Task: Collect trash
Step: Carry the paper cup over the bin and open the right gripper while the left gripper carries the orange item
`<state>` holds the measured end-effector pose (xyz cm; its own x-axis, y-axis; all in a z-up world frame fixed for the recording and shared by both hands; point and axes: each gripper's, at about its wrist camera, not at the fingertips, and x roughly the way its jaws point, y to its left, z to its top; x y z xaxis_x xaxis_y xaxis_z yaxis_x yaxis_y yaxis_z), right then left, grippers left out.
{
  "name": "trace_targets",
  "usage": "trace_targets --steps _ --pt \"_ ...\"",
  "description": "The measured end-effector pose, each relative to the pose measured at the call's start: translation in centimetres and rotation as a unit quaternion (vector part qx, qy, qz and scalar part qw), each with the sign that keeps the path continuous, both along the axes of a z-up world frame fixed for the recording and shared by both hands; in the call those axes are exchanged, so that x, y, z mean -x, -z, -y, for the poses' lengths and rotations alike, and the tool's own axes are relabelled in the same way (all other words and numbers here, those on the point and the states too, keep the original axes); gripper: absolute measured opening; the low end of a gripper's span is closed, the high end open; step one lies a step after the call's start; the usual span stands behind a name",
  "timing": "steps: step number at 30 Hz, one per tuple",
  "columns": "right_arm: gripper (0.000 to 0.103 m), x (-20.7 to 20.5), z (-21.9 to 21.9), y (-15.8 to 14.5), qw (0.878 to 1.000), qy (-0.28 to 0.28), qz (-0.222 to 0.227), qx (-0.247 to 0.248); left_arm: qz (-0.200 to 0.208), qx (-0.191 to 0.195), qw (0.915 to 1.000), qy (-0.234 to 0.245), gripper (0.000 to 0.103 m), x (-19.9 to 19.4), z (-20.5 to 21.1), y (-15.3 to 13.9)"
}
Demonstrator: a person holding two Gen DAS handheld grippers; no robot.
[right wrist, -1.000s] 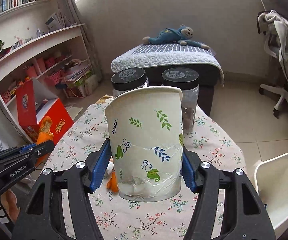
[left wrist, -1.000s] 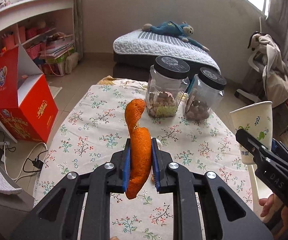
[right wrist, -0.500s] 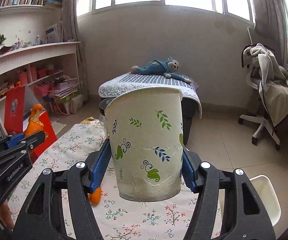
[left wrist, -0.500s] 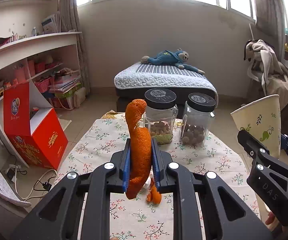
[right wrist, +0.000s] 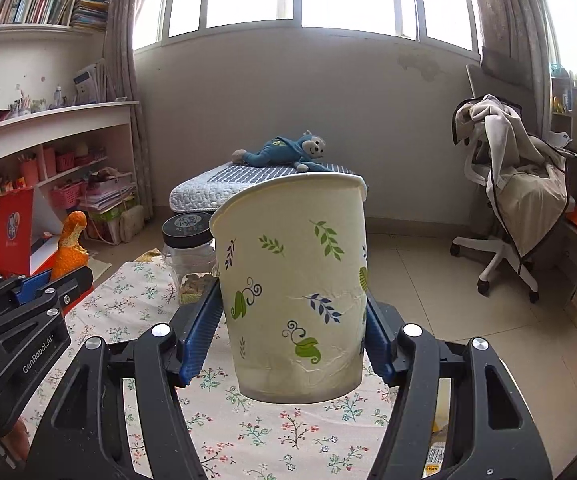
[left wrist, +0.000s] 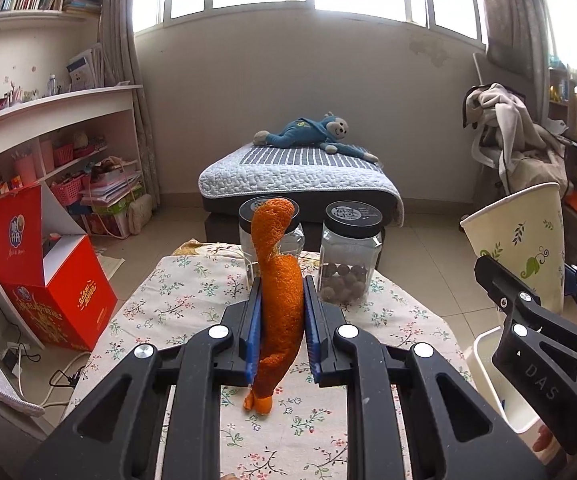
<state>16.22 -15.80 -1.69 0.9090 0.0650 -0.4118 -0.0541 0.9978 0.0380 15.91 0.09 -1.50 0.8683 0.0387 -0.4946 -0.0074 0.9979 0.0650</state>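
- Left wrist view: left gripper (left wrist: 280, 332) clamped on a long strip of orange peel (left wrist: 279, 304), blue pads pressed to both its sides, jaws narrow.
- Peel held upright above the floral-clothed bench (left wrist: 192, 292), curled top rising in front of the left jar (left wrist: 271, 236), loose lower end hanging below the pads.
- Second jar (left wrist: 349, 256), part-filled with brown balls, just right of the first at the far end of the bench.
- Far right: right gripper (left wrist: 568, 316) carrying a paper cup (left wrist: 522, 240), tilted, off the bench edge and above a white bin (left wrist: 500, 384) on the floor.
- Red box (left wrist: 48, 280) on the floor, left of the bench.
- Right wrist view: jaws set wide around the paper cup (right wrist: 294, 284), pads gripping its lower wall on both sides, cup upright and clear of the bench (right wrist: 256, 432).
- Crease lines visible across the cup's lower half.
- Left edge: left gripper (right wrist: 54, 280) with the orange peel (right wrist: 70, 250) sticking up from it.
- One black-lidded jar (right wrist: 190, 256) showing just left of the cup, far side.
- Beyond the bench: bed (right wrist: 204, 192) with a blue plush monkey (right wrist: 284, 152) lying on it.
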Motion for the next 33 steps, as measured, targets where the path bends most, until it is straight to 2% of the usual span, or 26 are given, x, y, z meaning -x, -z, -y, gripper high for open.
trace_targets --steps 9,15,24,26,28,33 --pt "0.061 1.3 3.7 -0.4 0.999 0.034 0.006 -0.006 0.0 0.002 0.9996 0.028 0.019 0.5 3.8 0.2" --pt "0.061 1.7 7.9 -0.3 0.997 0.074 -0.001 -0.023 -0.004 -0.002 0.999 0.044 0.019 0.7 5.8 0.6" --pt "0.062 1.5 14.6 0.7 0.988 0.144 -0.033 -0.051 -0.019 -0.007 0.9971 0.073 0.019 0.9 9.5 1.8" --pt "0.064 1.4 15.9 0.9 0.985 0.158 -0.041 -0.055 -0.023 -0.005 0.9965 0.08 0.019 1.0 10.5 1.8" --pt "0.083 1.8 17.1 1.1 0.981 0.181 -0.04 -0.056 -0.025 -0.001 0.9958 0.088 0.019 0.9 11.7 1.8" --pt "0.092 3.4 20.6 0.7 0.97 0.23 -0.024 -0.074 -0.038 0.02 0.9924 0.115 0.019 0.6 15.4 1.8"
